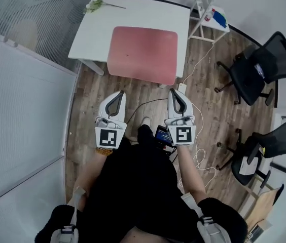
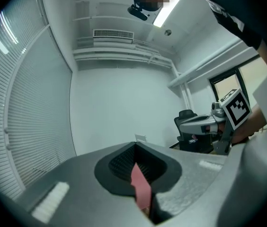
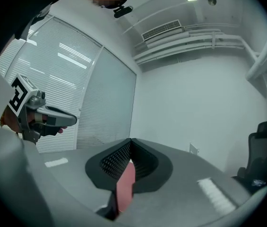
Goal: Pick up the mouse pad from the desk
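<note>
Head view: nearest us, we hold the left gripper [image 1: 119, 93] and the right gripper [image 1: 173, 91] side by side over the wooden floor [image 1: 211, 110], both pointing toward the desk [image 1: 95, 34]. In the left gripper view the left gripper [image 2: 134, 147] has its jaws pressed together at the tips, clamping nothing; the right gripper view shows the right gripper [image 3: 130, 142] likewise closed and empty. Farther on, well apart from both, the pink mouse pad [image 1: 143, 54] lies flat on the white desk, its near edge overhanging. A flower sprig [image 1: 96, 4] rests at the far corner
</note>
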